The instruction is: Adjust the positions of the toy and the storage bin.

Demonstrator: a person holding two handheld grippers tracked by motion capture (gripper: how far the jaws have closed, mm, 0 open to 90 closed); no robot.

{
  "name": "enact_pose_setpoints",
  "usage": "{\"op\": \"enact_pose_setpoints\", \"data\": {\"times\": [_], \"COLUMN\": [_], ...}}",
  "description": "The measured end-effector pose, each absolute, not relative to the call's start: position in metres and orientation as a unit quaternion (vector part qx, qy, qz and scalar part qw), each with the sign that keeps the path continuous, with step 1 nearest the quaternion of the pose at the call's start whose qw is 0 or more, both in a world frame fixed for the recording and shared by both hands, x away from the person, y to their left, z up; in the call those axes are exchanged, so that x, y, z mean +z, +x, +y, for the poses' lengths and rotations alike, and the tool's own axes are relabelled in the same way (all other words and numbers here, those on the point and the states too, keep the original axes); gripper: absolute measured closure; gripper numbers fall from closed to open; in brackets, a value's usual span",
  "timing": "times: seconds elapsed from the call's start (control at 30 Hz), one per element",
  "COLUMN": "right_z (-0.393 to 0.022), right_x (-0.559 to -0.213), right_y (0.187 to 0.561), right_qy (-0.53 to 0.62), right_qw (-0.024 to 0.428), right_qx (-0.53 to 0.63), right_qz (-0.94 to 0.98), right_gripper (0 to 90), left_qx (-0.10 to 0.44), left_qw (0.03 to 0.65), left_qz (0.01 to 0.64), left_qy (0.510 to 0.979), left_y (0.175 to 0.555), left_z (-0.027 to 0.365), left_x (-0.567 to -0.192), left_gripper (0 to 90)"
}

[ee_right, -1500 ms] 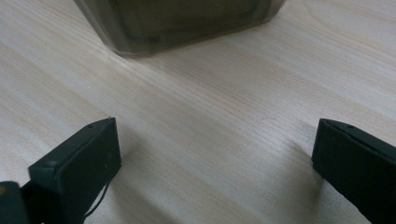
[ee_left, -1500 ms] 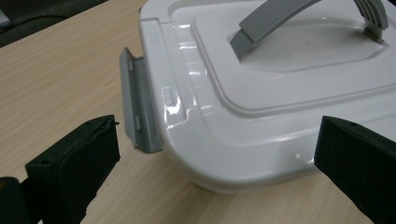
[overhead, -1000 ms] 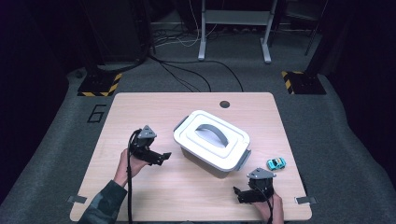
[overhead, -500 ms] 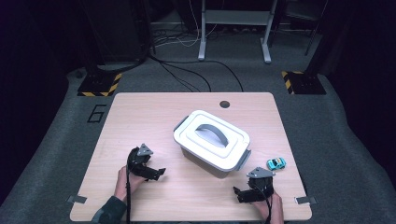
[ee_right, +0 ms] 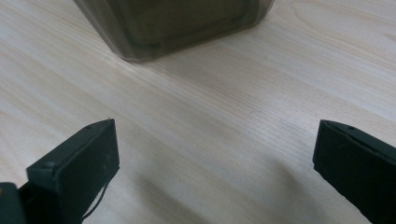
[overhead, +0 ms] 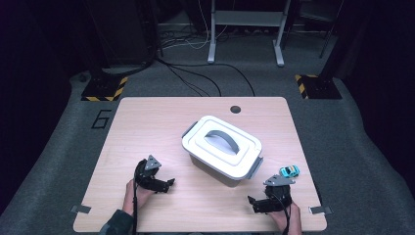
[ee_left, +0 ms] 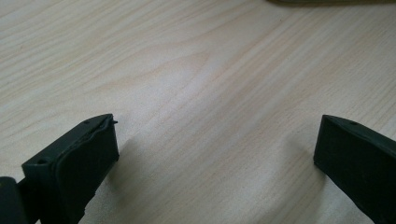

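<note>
- R claw [overhead: 255,202], black two-jaw tool in the person's R hand [overhead: 284,215], sits low at abt 5 o'clock on the light wood-grain tabletop [overhead: 147,127]. Jaws spread wide, released, nothing betw them; in the right gripper view [ee_right: 215,154] there's just bare wood betw the two black pads.
- L claw [overhead: 169,183], same black two-jaw type w/ grey three-cornered plate on top, at abt 7 o'clock, held by L hand [overhead: 133,192]. Also released, jaws well apart over bare wood in the left gripper view [ee_left: 215,149]. Jaws aim toward the tabletop's middle.
- Small turquoise toy car [overhead: 289,171] lies just beyond the R claw, abt 4 o'clock, near the R edge, apart from the claw.
- White rectangular plastic storage box w/ grey arched handle and grey side clips [overhead: 222,147] stands at centre, lid on, turned at an angle to the tabletop edges. Its translucent grey-brown lower wall [ee_right: 173,23] shows ahead of the R claw, near but not touching.
- Round dark cable hole [overhead: 236,109] at 12 o'clock, by the far edge.
- Beyond: grey carpet floor [overhead: 362,147] w/ a "6" mark [overhead: 100,119] at 10 o'clock.
</note>
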State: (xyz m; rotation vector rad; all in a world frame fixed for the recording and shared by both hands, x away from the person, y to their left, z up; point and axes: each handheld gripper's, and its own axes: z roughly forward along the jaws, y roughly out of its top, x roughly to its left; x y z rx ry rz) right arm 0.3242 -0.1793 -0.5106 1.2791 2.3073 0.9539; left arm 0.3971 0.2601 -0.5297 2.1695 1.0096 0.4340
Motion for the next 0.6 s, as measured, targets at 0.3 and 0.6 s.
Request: {"op": "enact_pose_setpoints", "data": {"times": [0.3, 0.6], "right_z": [-0.182, -0.186], "right_x": [-0.486, -0.461], "right_y": [0.316, 0.310], "right_qy": [0.445, 0.437], "right_qw": [0.166, 0.167], "right_qx": [0.343, 0.348], "right_qz": [0.810, 0.812], "right_gripper": [0.6, 0.8], "left_qx": [0.169, 0.168], "left_qw": [0.347, 0.347], "left_qz": [0.392, 0.394], "left_qy": [0.835, 0.834], "left_y": [0.396, 0.396], "left_z": [0.260, 0.259], "left_x": [-0.530, -0.530], "left_gripper": [0.0, 0.0]}}
